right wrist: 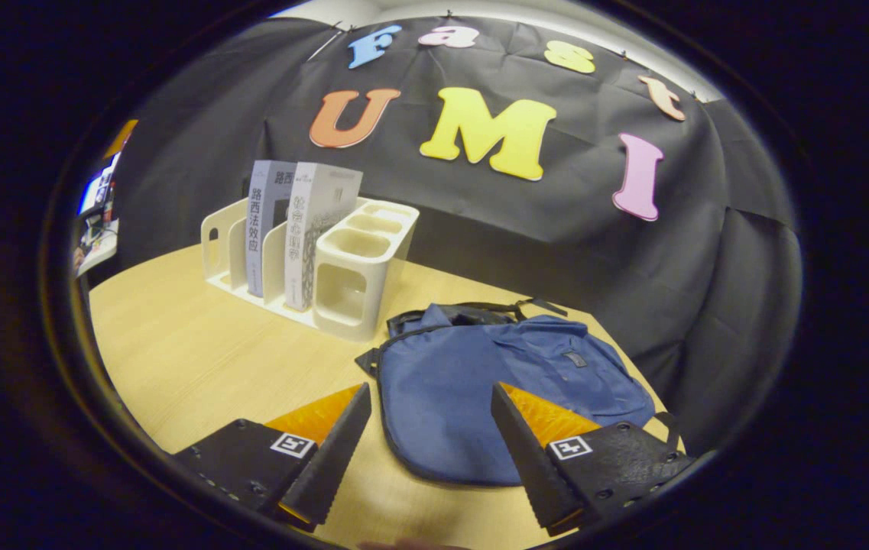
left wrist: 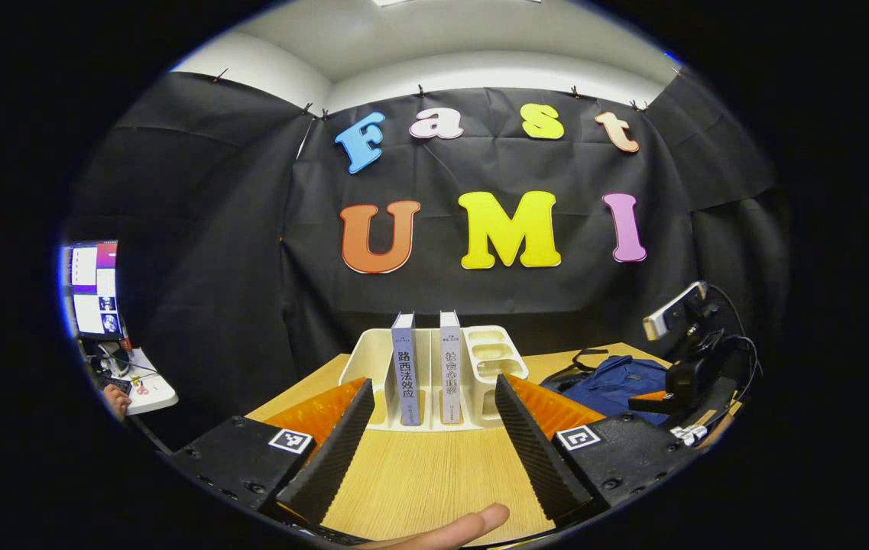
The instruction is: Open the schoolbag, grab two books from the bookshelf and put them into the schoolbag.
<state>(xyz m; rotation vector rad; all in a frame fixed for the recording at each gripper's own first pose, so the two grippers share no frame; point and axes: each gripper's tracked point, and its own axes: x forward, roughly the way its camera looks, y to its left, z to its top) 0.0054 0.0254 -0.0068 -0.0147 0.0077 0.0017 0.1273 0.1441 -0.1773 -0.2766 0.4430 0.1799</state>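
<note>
A white desktop bookshelf (left wrist: 373, 359) (right wrist: 358, 294) stands at the back of the wooden table. Two grey books stand upright in its slots, one on the left (left wrist: 405, 370) (right wrist: 260, 225) and one on the right (left wrist: 450, 370) (right wrist: 312, 225). The blue schoolbag (right wrist: 480, 382) (left wrist: 617, 378) lies flat to the right of the shelf, its zip looking closed. My left gripper (left wrist: 434, 397) is open, a short way in front of the books. My right gripper (right wrist: 430, 405) is open above the bag's near edge. The right gripper also shows at the right of the left gripper view (left wrist: 698, 374).
The wooden table (left wrist: 426, 473) (right wrist: 189, 359) has bare space in front of the shelf and to its left. A fingertip (left wrist: 465, 527) shows at the bottom edge. A side desk with a monitor (left wrist: 94, 290) stands far left. Black cloth closes off the back.
</note>
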